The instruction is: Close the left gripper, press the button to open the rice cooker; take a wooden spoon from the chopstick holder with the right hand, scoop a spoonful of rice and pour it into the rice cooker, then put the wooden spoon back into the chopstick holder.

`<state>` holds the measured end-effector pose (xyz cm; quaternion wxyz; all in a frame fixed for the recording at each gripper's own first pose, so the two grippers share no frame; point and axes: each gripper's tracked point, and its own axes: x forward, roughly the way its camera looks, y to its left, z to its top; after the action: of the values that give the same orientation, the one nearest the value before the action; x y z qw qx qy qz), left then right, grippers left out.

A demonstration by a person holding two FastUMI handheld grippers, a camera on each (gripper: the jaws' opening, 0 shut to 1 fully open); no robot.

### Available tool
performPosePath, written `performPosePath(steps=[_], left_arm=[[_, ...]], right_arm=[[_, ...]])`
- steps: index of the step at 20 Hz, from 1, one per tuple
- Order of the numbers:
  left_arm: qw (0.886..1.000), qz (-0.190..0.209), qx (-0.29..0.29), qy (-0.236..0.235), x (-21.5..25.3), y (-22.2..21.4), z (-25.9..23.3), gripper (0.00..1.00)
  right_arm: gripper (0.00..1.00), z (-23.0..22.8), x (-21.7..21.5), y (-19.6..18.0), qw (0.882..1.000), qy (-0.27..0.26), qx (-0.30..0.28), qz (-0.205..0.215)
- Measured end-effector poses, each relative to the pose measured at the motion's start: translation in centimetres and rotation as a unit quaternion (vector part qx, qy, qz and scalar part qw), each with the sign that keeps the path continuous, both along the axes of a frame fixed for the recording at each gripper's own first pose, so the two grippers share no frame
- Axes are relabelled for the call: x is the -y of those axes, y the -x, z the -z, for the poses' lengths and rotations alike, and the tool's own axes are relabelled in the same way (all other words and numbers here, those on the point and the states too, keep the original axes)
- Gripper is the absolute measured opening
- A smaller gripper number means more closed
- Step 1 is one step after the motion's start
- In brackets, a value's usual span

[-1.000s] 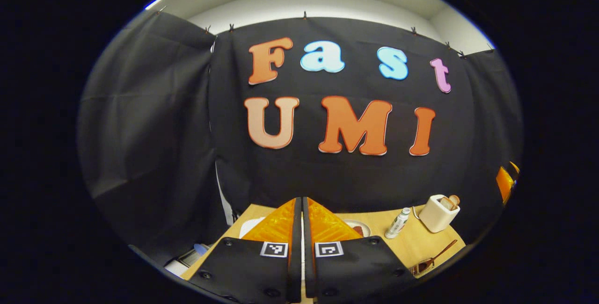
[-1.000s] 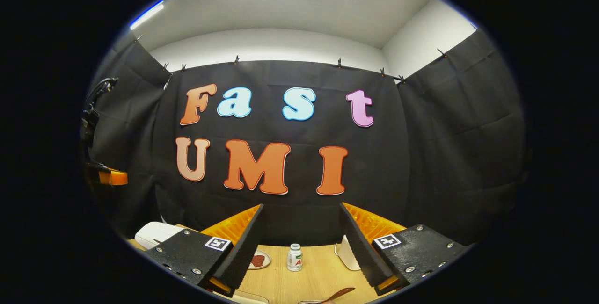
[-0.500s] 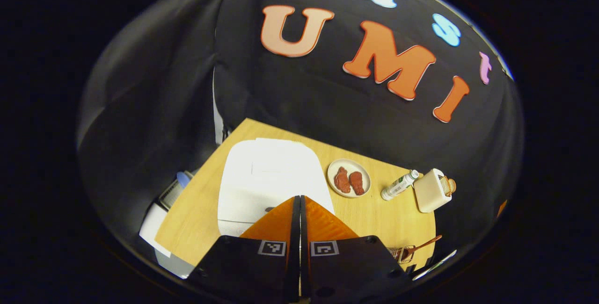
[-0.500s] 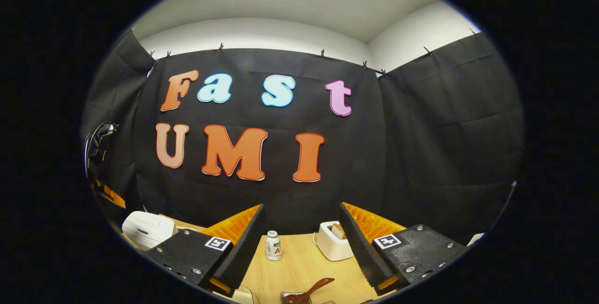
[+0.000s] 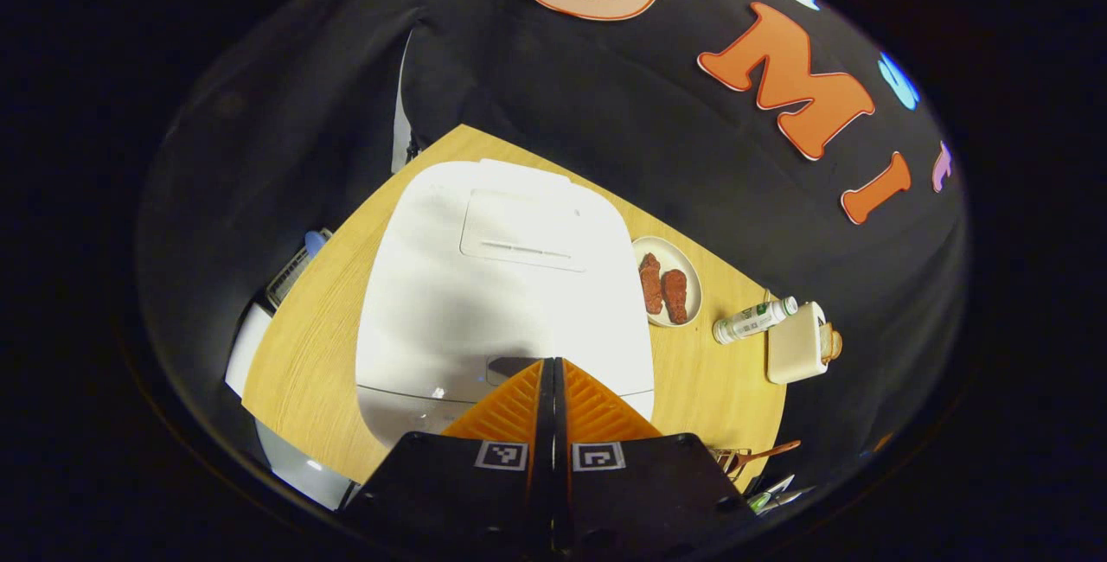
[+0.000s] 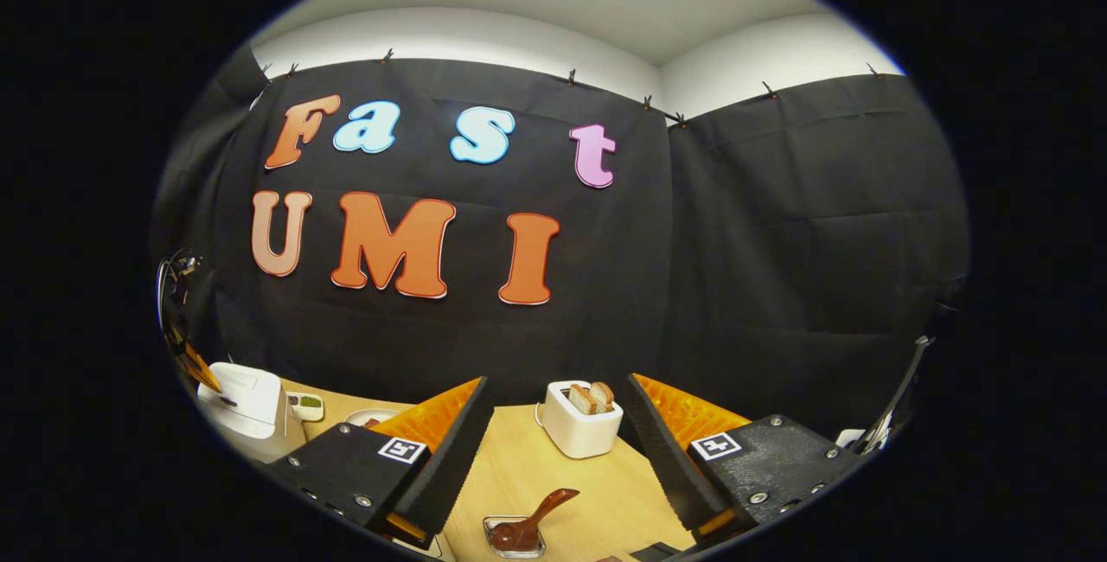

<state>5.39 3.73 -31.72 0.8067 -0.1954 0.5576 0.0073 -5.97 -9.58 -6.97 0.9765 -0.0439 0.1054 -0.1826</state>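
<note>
Left claw pressed together, right claw spread.
The left gripper [image 5: 553, 372] points steeply downward, its two fingers meeting along their full length. The right gripper [image 6: 553, 441] is held level, its fingers wide apart with nothing between them.

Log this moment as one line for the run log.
left gripper shut, over rice cooker button | lid closed | right gripper open, empty | wooden spoon untouched

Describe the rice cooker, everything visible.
The rice cooker is a white, glossy, rounded-square appliance standing on the wooden table, lid shut. Its lid has a recessed panel with a slot near the back and a dark button at the front edge. The left gripper, shut, points at that button; contact can't be judged.
</note>
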Motion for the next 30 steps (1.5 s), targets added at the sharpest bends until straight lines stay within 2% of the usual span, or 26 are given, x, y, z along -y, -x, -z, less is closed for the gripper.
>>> performPosePath(steps=[2, 3, 4, 9, 11, 13, 19, 24, 25, 26, 30], left_arm=[[1.0, -0.002, -0.01, -0.006, -0.1, 0.0, 1.4, 0.06], [1.0, -0.005, -0.01, -0.008, 0.0, 0.0, 2.1, 0.06], [1.0, -0.004, -0.016, -0.008, 0.0, 0.3, 2.5, 0.06], [0.999, 0.002, -0.004, -0.033, -0.6, 0.1, 2.5, 0.06], [0.999, 0.0, 0.023, -0.036, -0.6, -0.2, 1.3, 0.06], [0.996, -0.001, 0.073, -0.048, -0.9, -1.1, -1.1, 0.06], [0.972, -0.011, 0.216, -0.088, -2.1, -4.7, -9.3, 0.06], [0.959, -0.011, 0.265, -0.099, -1.3, -3.8, -12.5, 0.05], [0.954, -0.012, 0.281, -0.103, -1.3, -3.7, -13.3, 0.09], [0.948, -0.014, 0.298, -0.107, -1.4, -3.8, -14.1, 0.05], [0.925, -0.002, 0.356, -0.13, -1.0, -3.1, -18.2, 0.06]], right_arm=[[0.96, 0.6, -0.2, 0.3, 1.0, -0.004, -0.008, 0.002], [0.92, 1.0, -0.2, 0.4, 1.0, -0.004, -0.013, 0.003], [0.95, 1.4, -0.1, 0.6, 1.0, -0.003, -0.017, 0.005], [0.95, 2.9, -0.1, 0.7, 0.999, -0.011, -0.036, 0.004], [0.95, 3.4, -0.2, 0.7, 0.999, -0.013, -0.043, 0.0], [0.95, 4.0, 0.0, 0.7, 0.999, -0.013, -0.05, -0.003], [0.96, 5.9, 0.5, 0.8, 0.997, -0.029, -0.072, -0.011], [0.95, 7.7, 0.9, 1.3, 0.995, -0.036, -0.093, -0.017], [0.96, 8.3, 1.0, 1.3, 0.994, -0.04, -0.097, -0.018], [0.96, 9.1, 0.9, 1.4, 0.993, -0.047, -0.107, -0.02], [0.96, 12.7, 0.3, 2.1, 0.985, -0.085, -0.15, -0.032]])
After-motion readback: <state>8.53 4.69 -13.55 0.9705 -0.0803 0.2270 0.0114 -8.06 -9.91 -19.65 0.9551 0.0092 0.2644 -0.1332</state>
